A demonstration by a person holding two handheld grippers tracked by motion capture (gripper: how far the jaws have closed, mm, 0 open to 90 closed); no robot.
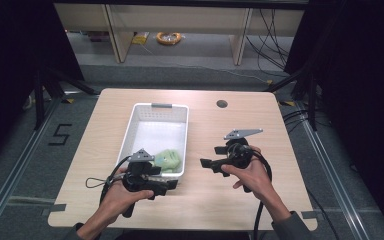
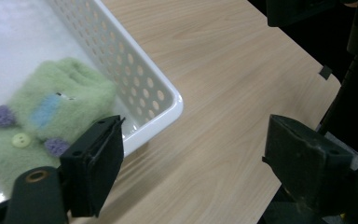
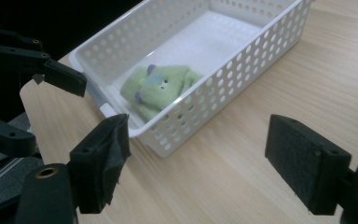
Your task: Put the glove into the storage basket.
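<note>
A white perforated basket [image 1: 136,131] stands in the middle of the wooden table. A green plush toy [image 1: 169,160] with purple bumps and a blue patch lies in its near right corner. My left gripper [image 1: 171,186] is held just in front of that corner, jaws open and pointing right, nothing between them. In the left gripper view the toy [image 2: 42,112] lies behind the basket's corner [image 2: 168,98]. My right gripper [image 1: 209,156] is open to the right of the basket and points left at it. In the right gripper view the toy [image 3: 158,86] lies inside the basket [image 3: 242,60], and the left gripper [image 3: 56,112] is at the left.
The table has a round cable hole [image 1: 222,103] at the back right. Bare wood lies right of the basket and along the near edge [image 1: 180,220]. Beyond the table are desk legs, cables and a yellow coil [image 1: 168,37] on the floor.
</note>
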